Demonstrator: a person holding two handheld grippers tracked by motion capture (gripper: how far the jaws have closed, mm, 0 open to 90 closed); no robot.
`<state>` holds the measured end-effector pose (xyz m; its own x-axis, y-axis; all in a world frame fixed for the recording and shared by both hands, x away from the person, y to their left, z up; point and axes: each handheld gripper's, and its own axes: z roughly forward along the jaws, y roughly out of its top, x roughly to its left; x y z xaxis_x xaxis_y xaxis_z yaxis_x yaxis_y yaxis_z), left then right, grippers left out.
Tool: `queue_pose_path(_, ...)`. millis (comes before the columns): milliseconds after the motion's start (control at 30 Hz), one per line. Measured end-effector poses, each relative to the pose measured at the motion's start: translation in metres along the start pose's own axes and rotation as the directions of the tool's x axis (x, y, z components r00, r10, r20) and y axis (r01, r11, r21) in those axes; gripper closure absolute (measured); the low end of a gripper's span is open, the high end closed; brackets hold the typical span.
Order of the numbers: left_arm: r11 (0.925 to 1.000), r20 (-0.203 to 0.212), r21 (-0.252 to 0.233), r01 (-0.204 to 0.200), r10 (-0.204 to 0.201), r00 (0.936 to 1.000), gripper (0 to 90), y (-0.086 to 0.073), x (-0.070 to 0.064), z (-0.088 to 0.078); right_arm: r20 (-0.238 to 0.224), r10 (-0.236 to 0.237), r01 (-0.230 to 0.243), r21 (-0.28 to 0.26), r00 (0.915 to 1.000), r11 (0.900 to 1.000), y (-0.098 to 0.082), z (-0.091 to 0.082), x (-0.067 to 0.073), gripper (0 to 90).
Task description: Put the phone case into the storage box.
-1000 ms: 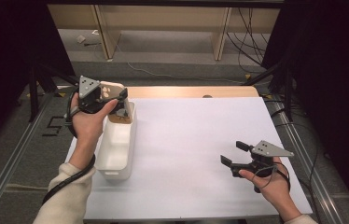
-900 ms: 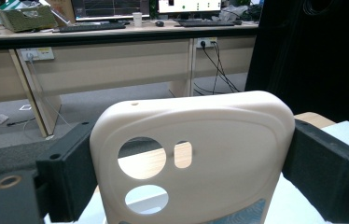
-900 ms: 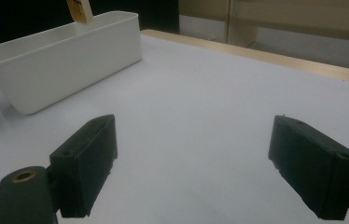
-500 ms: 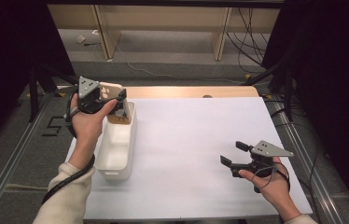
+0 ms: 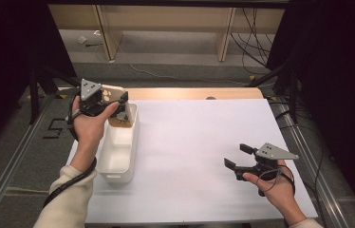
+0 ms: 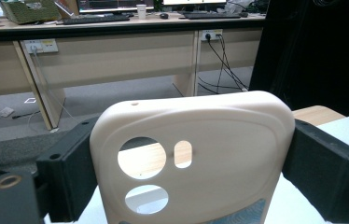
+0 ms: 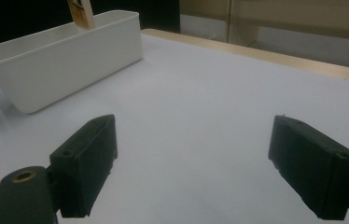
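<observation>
Beige phone case (image 6: pixel 191 154) clamped in left hand-held gripper (image 5: pixel 114 102).

The cream plastic phone case with round camera holes (image 6: pixel 196 158) runs off the bottom edge of the left gripper view, and in the high view the left hand (image 5: pixel 90 126) hides most of it, so its lower end perhaps sits inside the white rectangular plastic bin (image 5: pixel 118 156).

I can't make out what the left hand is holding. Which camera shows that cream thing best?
The left gripper view: the phone case sits close up between the left tongs, its camera cutouts plain. The high view shows it small above the white bin. The right gripper view catches only a sliver.
</observation>
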<state>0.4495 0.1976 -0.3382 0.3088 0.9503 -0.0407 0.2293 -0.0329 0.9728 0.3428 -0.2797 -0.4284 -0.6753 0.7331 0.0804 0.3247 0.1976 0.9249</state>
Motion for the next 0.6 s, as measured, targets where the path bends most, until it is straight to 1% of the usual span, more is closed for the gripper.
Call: queue_pose_path(600,0.9999,0.001,0.016,0.000,0.000,1.0000,10.9,-0.0051,0.0013,0.0043,-0.001,-0.002,0.002,0.003,1.0000,1.000,-0.0003,0.0003,0.0001,16.6)
